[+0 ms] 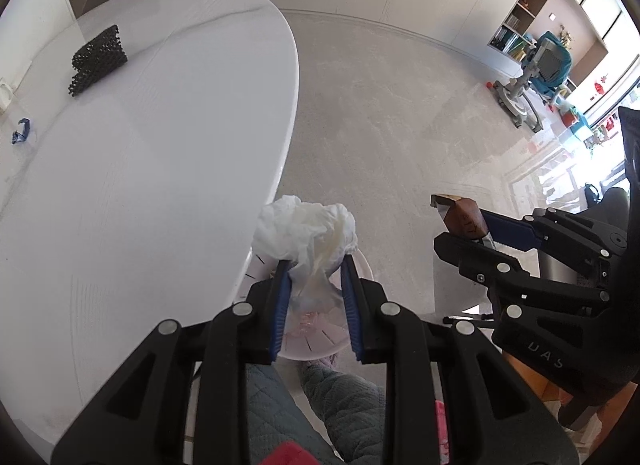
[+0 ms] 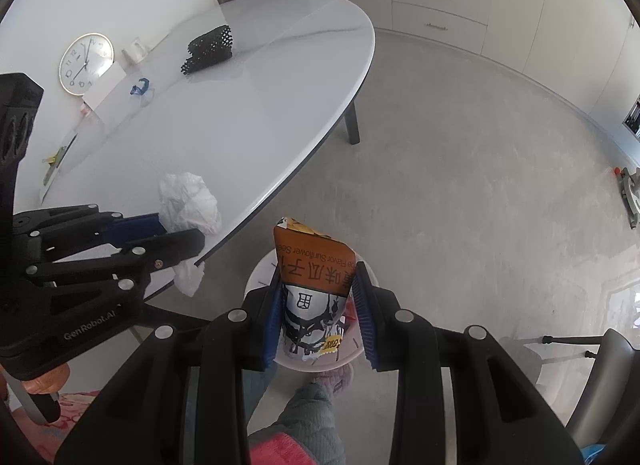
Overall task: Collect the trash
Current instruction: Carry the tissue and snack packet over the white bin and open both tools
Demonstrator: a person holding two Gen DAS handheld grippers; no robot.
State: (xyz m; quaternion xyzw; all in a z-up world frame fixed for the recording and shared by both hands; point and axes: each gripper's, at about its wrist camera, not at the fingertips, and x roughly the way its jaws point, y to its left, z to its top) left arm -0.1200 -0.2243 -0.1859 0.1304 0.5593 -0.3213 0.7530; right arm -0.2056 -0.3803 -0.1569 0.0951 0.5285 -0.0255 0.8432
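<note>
my left gripper is clamped on crumpled tissue, my right gripper on a sunflower seed packet, both above the white bin.

We read "Flavor Sunflower" on the orange snack packet, and "GenRobot.AI" on the left gripper body.

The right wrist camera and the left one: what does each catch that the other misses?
Only the right wrist view shows the wall clock and a table leg. Only the left shows the shelving and teal equipment. Both show the white table, black mesh roll, blue scrap, crumpled tissue in the left gripper, seed packet in the right gripper, and the bin.
</note>
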